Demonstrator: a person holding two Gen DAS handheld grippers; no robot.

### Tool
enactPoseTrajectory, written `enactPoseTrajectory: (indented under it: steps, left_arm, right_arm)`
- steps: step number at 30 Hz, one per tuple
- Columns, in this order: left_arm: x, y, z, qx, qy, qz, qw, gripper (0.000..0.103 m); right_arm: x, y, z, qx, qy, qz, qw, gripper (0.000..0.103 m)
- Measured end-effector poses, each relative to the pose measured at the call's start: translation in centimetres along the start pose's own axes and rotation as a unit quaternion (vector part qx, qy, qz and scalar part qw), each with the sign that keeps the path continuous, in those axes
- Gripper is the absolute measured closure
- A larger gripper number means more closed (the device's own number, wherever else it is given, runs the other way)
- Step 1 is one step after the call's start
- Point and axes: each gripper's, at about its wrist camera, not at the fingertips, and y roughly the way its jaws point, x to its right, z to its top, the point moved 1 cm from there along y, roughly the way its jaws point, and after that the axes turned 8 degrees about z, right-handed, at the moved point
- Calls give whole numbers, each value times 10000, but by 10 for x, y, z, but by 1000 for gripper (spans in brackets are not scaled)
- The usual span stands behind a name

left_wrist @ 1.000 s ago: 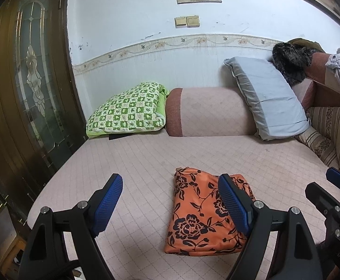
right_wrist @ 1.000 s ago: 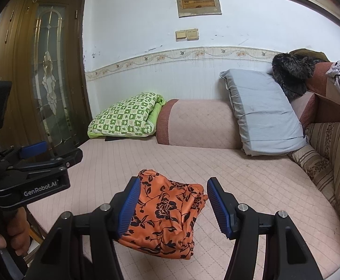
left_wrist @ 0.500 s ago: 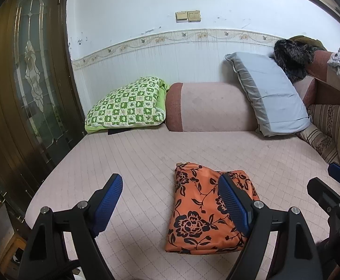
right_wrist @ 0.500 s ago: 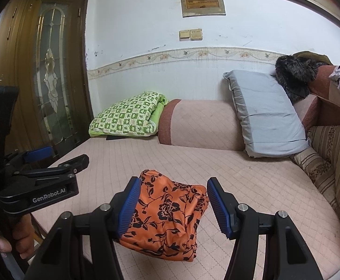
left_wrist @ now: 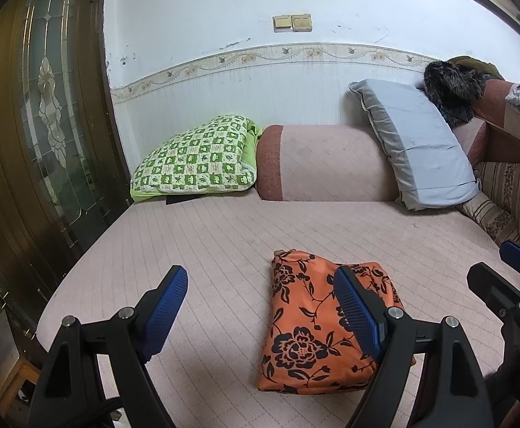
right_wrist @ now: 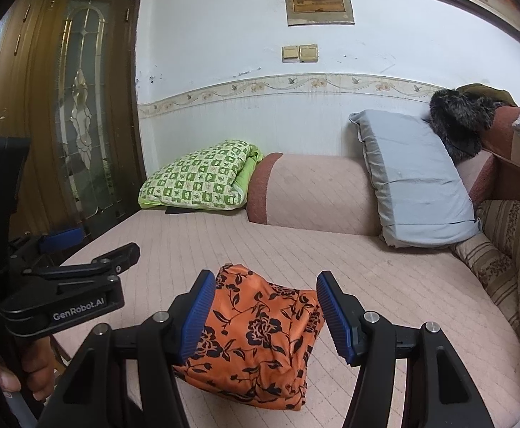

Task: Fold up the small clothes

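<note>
One folded orange floral garment (left_wrist: 317, 324) lies flat near the front edge of the pink quilted bed (left_wrist: 224, 235), with bare mattress stretching to its left and behind it as far as the cushions. Two grippers are held low over that front edge: the left gripper (left_wrist: 260, 314) has its jaws spread wide and holds nothing, its right pad crossing in front of the cloth; the right gripper (right_wrist: 265, 315) is likewise released, its blue pads straddling the garment without touching it, as far as the fisheye allows. Three cushions line the wall: a green checked pillow (left_wrist: 195, 158), a pink bolster (left_wrist: 324, 164) and a grey pillow (left_wrist: 417, 142). Compared with a second ago, both cameras sit slightly higher and tilted down; the garment has not moved.
</note>
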Motion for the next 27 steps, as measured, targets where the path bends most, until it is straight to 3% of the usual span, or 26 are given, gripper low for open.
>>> enactPoseTrajectory:
  steps: [27]
  left_arm:
    - [-11,52,10,-206,8,-29,9998,19]
  right_arm:
    - [-11,62,4,-271,-134,116,9995,40]
